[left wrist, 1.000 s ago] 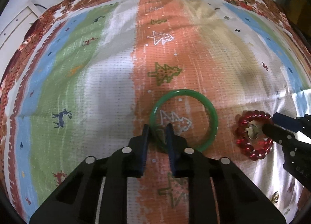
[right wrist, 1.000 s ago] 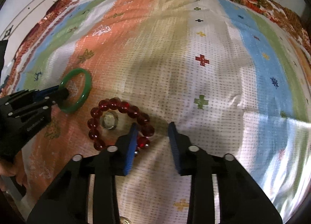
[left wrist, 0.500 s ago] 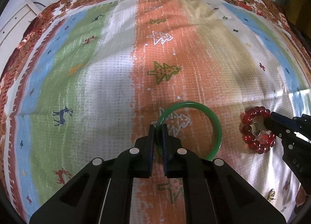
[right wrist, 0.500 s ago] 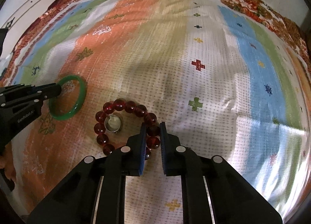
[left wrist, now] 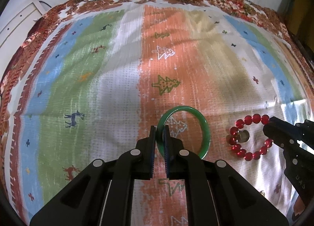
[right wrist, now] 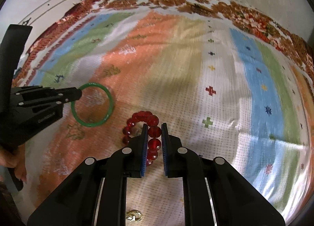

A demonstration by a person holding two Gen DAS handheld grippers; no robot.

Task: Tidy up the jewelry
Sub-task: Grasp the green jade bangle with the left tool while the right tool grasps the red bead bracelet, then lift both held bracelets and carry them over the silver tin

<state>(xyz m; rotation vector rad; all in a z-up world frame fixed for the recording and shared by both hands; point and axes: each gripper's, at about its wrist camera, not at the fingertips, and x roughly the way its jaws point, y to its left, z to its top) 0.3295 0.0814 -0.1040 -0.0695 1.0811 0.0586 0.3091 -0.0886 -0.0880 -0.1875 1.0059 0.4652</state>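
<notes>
1. Left gripper [left wrist: 160, 137] jaws clamped on bangle [left wrist: 204, 127] rim, mid-bed [left wrist: 117, 92].
2. Right gripper [right wrist: 154, 137] jaws pinch beads [right wrist: 155, 131] beside it, likely for lifting both at once.

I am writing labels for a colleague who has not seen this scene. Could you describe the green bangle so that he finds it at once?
On the striped tablecloth, find the broad orange band with little tree motifs. The green bangle sits there, its rim pinched in the left gripper. It is one smooth, solid ring, while the red bead bracelet beside it, held by the right gripper, is a string of round beads.
</notes>
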